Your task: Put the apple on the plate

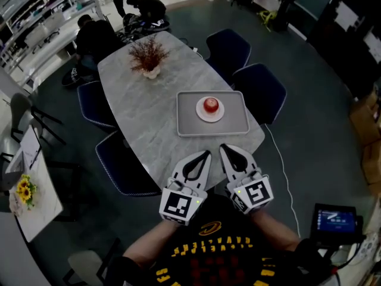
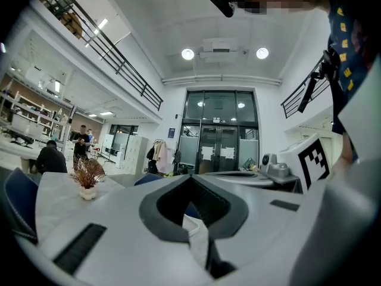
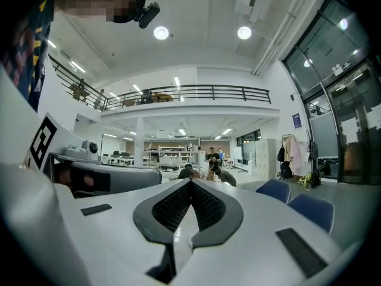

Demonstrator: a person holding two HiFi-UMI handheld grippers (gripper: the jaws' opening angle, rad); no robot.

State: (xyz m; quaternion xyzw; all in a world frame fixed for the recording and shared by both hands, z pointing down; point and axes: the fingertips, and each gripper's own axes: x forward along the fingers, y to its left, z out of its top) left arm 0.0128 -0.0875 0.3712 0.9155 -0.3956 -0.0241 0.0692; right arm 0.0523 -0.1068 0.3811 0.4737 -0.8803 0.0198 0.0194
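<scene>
Apple [image 1: 210,105]: it sits upright in the centre of a small white plate [image 1: 200,115], stem end up, and no tool touches it. The plate rests on a grey rectangular tray [image 1: 187,125], and the tray lies flat near the close end of a pale marble-pattern counter [image 1: 143,112].

Left tool [image 1: 206,154]: it is held just above the near edge of the counter and points level toward the tray. Its own view shows the jaws brought together with the tips meeting. Nothing is gripped; only a sliver of counter and a blue seat show through the gap behind the pads.

Right tool [image 1: 222,148]: it is just beside the left one, with the two tips close but apart. It is also level and aimed toward the tray. Its view shows the jaws closed tip to tip with nothing between them.

Both tools stand short of the tray, clear of the plate and the apple.

Other items: a vase of dried twigs [image 1: 149,57] stands at the far half of the counter, well apart from the tray. Dark blue chairs [image 1: 260,91] ring the counter. A small lit screen [image 1: 336,219] sits low on the right. Sunflowers [image 1: 25,190] lie on a separate white surface at the left.
</scene>
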